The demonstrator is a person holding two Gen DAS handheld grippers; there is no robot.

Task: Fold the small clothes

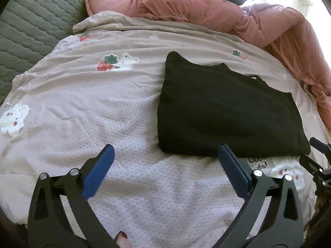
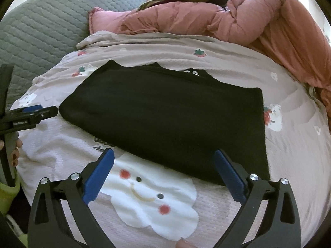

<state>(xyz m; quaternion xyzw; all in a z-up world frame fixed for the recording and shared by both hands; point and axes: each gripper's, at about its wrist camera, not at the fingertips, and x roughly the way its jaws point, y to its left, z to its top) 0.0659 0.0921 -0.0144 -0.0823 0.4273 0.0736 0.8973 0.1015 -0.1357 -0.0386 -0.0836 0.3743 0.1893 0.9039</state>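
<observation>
While both grippers hover with nothing between their fingers, the black garment lies folded into a flat rectangle on the pink blanket, its neckline on the far side. Left gripper is spread wide, blue pads apart, over bare blanket; its right pad sits just at the garment's near edge, not gripping it. Right gripper is likewise spread wide, above the garment's near edge and a white cloud print on the blanket. In the right wrist view the left gripper shows at the far left, near the garment's left corner, touching unclear. A salmon quilt is bunched behind the blanket, a grey quilted cover at the far left.
</observation>
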